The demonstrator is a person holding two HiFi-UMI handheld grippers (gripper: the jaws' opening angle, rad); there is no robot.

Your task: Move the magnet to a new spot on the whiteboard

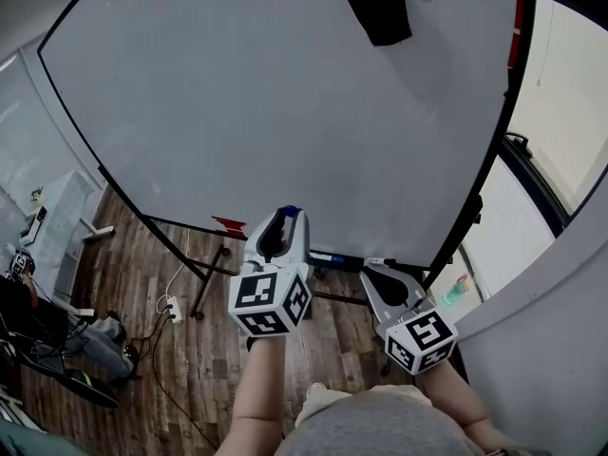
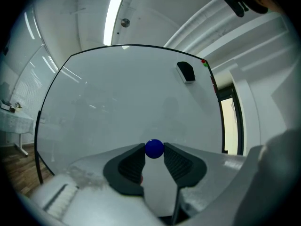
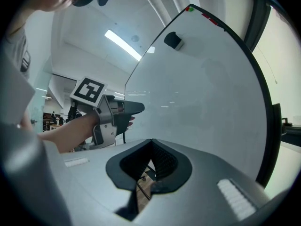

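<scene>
A small blue ball magnet (image 2: pixel 154 148) sits between the fingertips of my left gripper (image 2: pixel 154 150), which is shut on it. The magnet is held a little in front of the whiteboard (image 2: pixel 127 102), low on the board. In the head view the magnet (image 1: pixel 290 210) shows as a blue dot at the tip of the left gripper (image 1: pixel 288 217), near the bottom edge of the whiteboard (image 1: pixel 285 93). My right gripper (image 3: pixel 151 144) is shut with nothing in it and hangs lower right (image 1: pixel 372 272), below the board. The right gripper view also shows the left gripper (image 3: pixel 136 108) from the side.
A black eraser (image 1: pixel 375 3) sticks high on the board, seen too in the left gripper view (image 2: pixel 186 72). A red piece (image 1: pixel 230 224) lies at the board's bottom rail. The board's stand, a power strip (image 1: pixel 174 309) and cables are on the wooden floor. A glass panel (image 1: pixel 560 112) stands to the right.
</scene>
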